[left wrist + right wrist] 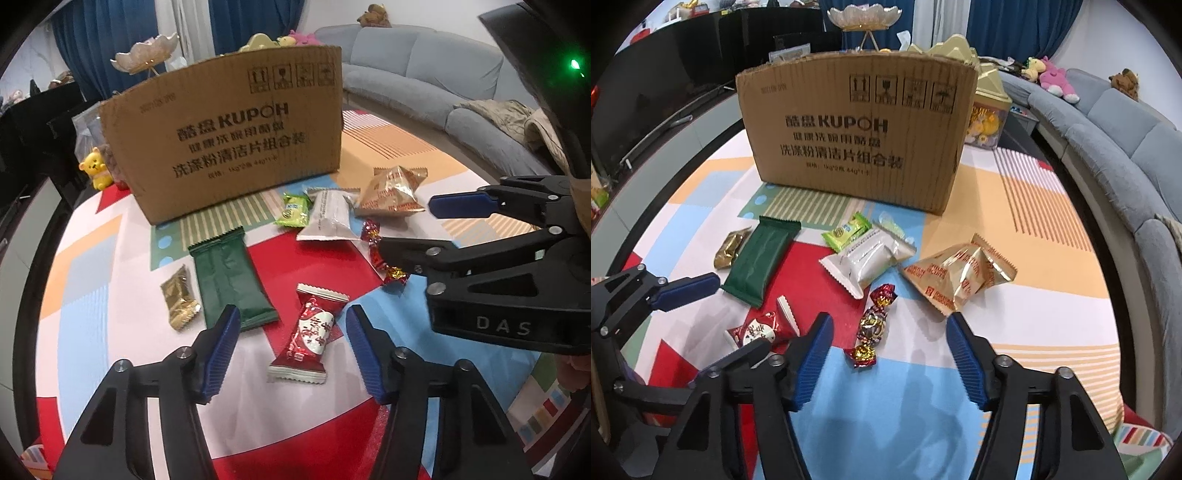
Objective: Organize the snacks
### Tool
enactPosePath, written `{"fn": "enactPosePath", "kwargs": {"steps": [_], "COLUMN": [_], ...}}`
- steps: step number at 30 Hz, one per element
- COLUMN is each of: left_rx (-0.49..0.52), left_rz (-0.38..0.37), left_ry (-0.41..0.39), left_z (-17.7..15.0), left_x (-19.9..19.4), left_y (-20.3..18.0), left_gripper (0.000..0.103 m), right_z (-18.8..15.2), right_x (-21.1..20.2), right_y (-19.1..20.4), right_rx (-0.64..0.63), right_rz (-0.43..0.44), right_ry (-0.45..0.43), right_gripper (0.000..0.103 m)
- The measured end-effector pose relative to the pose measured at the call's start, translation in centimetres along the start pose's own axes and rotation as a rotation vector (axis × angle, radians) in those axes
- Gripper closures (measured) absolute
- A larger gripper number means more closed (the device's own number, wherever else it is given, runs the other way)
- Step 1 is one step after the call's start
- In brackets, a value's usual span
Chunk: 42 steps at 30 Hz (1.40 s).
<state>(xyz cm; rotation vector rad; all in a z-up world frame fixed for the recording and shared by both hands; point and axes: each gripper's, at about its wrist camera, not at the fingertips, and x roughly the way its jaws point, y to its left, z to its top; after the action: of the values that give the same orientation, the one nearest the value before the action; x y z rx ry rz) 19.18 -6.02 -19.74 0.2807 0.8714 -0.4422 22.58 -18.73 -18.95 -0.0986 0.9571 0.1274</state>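
red candy sits between the left gripper's fingers

the left gripper (291, 354) is wide open and holds nothing; the red candy packet (309, 334) lies on the mat (110, 295) right between its fingers, long axis running roughly along them, toward the cardboard box (229, 136) beyond. the right gripper (888, 360), also wide open and empty, hangs near the foil-wrapped sweet (873, 325), which lies just ahead and left of centre. each gripper looks nearest its own sweet.
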Motion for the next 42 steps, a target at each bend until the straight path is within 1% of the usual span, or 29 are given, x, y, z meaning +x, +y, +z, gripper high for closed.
{"fn": "enactPosePath", "kwargs": {"steps": [3,5,7,14,17,19,20,21,28,42], "left_rx": [0.013,0.013,0.009,0.009,0.004,0.004,0.005,0.005,-0.013,-0.024], "left_rz": [-0.016,-0.022,-0.028,-0.039,-0.049,-0.055,-0.056,-0.056,-0.042,-0.019], "left_ry": [0.015,0.025,0.032,0.045,0.043,0.043,0.043,0.042,0.043,0.008], "left_z": [-0.2,-0.3,-0.3,-0.5,-0.5,-0.5,-0.5,-0.5,-0.3,0.2], "left_x": [0.7,1.2,1.6,2.3,2.3,2.3,2.3,2.3,2.3,0.6], "left_y": [-0.2,-0.2,-0.2,-0.4,-0.4,-0.4,-0.4,-0.5,-0.2,-0.1], "left_gripper": [0.054,0.057,0.061,0.064,0.068,0.076,0.078,0.08,0.08,0.081], "right_z": [-0.2,-0.3,-0.4,-0.6,-0.6,-0.6,-0.5,-0.5,-0.5,0.0], "right_x": [0.6,1.0,1.3,2.7,3.0,3.0,3.1,3.1,2.8,1.1], "right_y": [0.1,0.2,0.2,0.2,0.2,0.2,0.1,0.1,0.0,0.2], "right_rx": [-0.001,-0.001,0.0,0.01,0.012,0.007,0.007,0.008,0.01,-0.002], "right_rz": [0.012,0.017,0.022,0.04,0.051,0.05,0.051,0.051,0.05,0.042], "right_ry": [0.015,0.024,0.03,0.059,0.066,0.06,0.06,0.059,0.047,0.008], "right_gripper": [0.047,0.048,0.051,0.061,0.069,0.076,0.082,0.082,0.082,0.082]}}
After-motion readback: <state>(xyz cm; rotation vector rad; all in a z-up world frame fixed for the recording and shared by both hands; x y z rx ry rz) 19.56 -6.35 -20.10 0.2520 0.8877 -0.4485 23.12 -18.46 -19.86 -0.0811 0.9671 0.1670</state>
